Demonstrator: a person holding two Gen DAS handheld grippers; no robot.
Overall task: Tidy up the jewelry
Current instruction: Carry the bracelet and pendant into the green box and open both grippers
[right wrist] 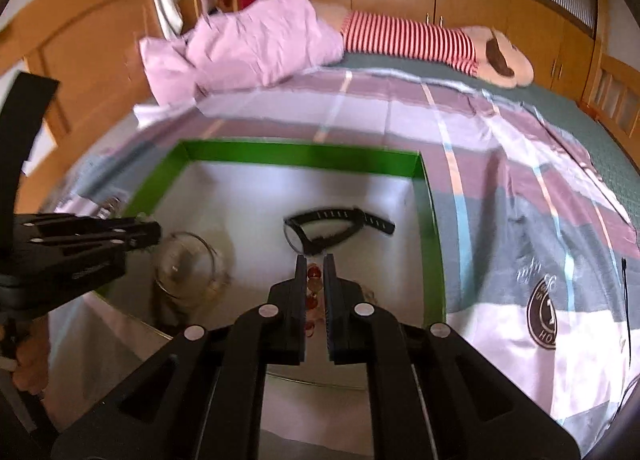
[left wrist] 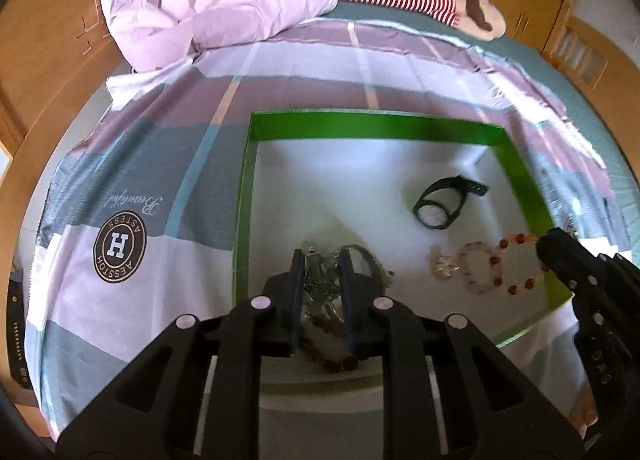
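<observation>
Left gripper [left wrist: 320,280]: pinched a tangle of silvery chain [left wrist: 318,286], held over the near left of the tray [left wrist: 372,125].
Right gripper [right wrist: 316,292]: pressed together on a strand of red and amber beads [right wrist: 313,280], over the tray's near right.
Bead bracelet [left wrist: 516,264]: one end at the right gripper's tips, its loop hanging near the tray's right wall.
Watch [left wrist: 436,203]: lay loose mid-tray, untouched.
Pale bracelet [left wrist: 476,268]: lay by the beads, unsorted.
Progress: early, I judged; two pieces in hand, nothing yet laid out apart, watch and others left.
</observation>
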